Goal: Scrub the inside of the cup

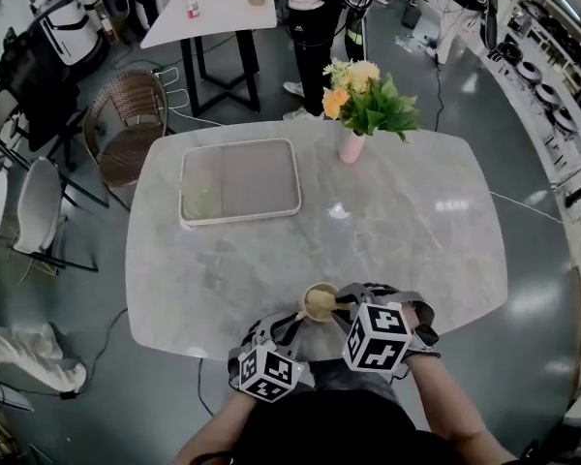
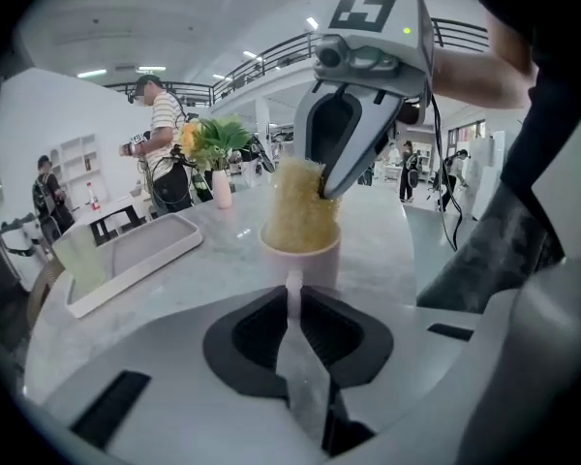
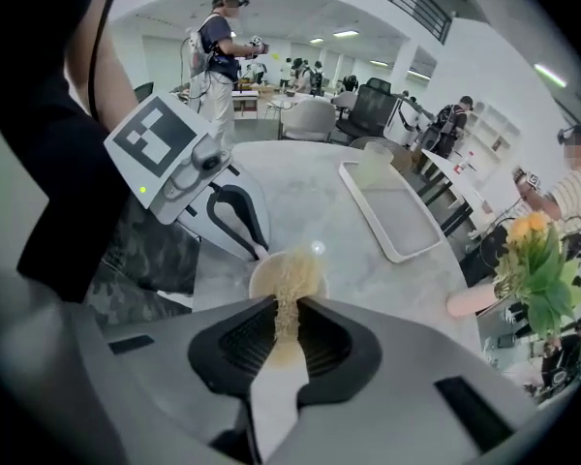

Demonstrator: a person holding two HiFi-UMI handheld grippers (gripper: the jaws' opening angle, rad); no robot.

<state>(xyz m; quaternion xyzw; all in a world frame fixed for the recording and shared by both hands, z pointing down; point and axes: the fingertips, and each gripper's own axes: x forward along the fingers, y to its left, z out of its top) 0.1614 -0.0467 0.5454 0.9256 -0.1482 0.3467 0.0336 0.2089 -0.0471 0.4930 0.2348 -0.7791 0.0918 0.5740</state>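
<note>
At six o'clock on the marble tabletop (image 1: 397, 231), the left claw (image 2: 292, 308) is pinching the handle of the pale pink cup (image 2: 302, 258); the right claw (image 3: 286, 325) is clamping a yellow fibrous scrubber (image 3: 290, 277) inside it.

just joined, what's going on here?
A person is working on a cup at the near edge of the table with two handheld grippers. The left gripper is shut on the handle, steadying the cup. The right gripper grips a yellow sponge from above, its lower end pushed into the cup. A tray and a flower vase sit untouched farther back.
</note>
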